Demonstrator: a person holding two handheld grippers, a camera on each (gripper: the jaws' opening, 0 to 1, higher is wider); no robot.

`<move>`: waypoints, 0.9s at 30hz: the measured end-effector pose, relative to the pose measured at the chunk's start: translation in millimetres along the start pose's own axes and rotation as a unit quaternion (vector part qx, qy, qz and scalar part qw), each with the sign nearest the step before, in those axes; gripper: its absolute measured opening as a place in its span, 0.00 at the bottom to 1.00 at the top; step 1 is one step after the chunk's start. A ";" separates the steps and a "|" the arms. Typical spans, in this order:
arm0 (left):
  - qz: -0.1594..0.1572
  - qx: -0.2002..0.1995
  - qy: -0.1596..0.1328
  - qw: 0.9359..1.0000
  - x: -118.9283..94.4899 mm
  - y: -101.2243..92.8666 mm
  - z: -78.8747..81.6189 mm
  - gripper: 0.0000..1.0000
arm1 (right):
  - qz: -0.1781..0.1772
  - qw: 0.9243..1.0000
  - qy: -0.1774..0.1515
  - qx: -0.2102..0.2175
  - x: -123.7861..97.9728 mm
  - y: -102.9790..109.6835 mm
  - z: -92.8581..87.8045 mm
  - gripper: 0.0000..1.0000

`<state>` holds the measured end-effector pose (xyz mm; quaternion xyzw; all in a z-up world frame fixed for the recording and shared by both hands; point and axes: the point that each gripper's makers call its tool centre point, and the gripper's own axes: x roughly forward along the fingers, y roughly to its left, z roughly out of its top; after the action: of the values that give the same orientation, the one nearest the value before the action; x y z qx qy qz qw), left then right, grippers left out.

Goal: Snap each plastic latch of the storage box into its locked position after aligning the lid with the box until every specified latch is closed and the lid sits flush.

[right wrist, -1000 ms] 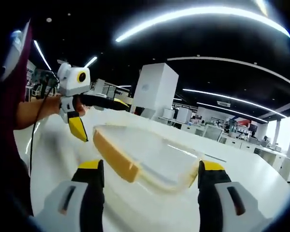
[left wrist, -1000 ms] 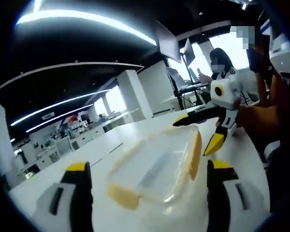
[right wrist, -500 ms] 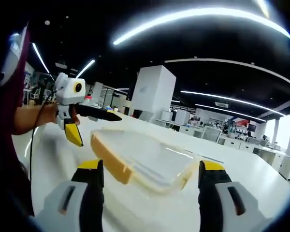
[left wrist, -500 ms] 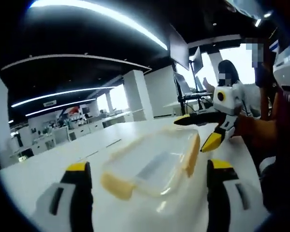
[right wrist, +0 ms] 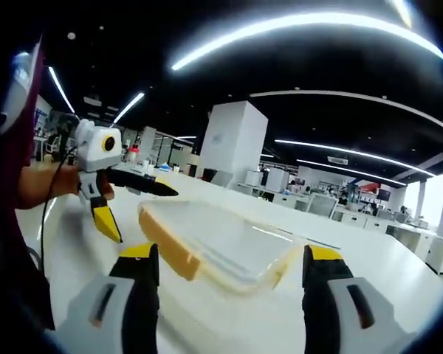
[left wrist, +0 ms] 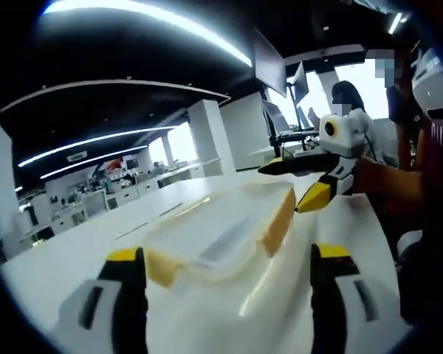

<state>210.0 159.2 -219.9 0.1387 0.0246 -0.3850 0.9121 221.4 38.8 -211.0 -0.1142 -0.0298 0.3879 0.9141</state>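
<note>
A clear plastic storage box (left wrist: 218, 240) with its lid on lies on the white table (left wrist: 74, 258). It has yellow latches: one long latch (left wrist: 278, 220) on its right side and one (left wrist: 161, 267) at the near left corner. My left gripper (left wrist: 229, 254) stands open just short of the box. In the right gripper view the box (right wrist: 225, 237) shows a yellow latch (right wrist: 165, 243) on its left side, and my right gripper (right wrist: 230, 254) stands open before it. Beyond the box's far end hang the open left gripper (right wrist: 146, 214) and the open right gripper (left wrist: 280, 189), neither holding anything.
The white table (right wrist: 384, 273) runs wide around the box. A person's hand and sleeve (left wrist: 399, 184) hold the right gripper. Another person (left wrist: 347, 99) sits at a desk with monitors (left wrist: 280, 81) behind. A white pillar (right wrist: 236, 140) and more desks stand farther off.
Both views have shifted with the hands. In the right gripper view the left gripper has dropped lower and farther left of the box. Both grippers stay open and the box lies as before.
</note>
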 end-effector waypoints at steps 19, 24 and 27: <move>0.055 0.011 0.056 0.997 4.0 15.1 -21.8 0.70 | -0.001 1.000 0.001 0.001 -1.1 0.3 -1.0 0.79; 0.070 0.011 0.061 0.996 5.1 19.3 -21.4 0.67 | -0.002 1.000 0.006 0.000 0.6 -0.6 -3.9 0.78; 0.073 0.008 0.062 0.995 5.8 19.3 -21.1 0.67 | -0.005 1.000 0.012 -0.003 2.0 -1.9 -7.1 0.77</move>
<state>229.1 173.7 -236.6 0.1709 0.0679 -0.3084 0.9333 225.1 37.7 -217.6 -0.1210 -0.0203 0.3821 0.9160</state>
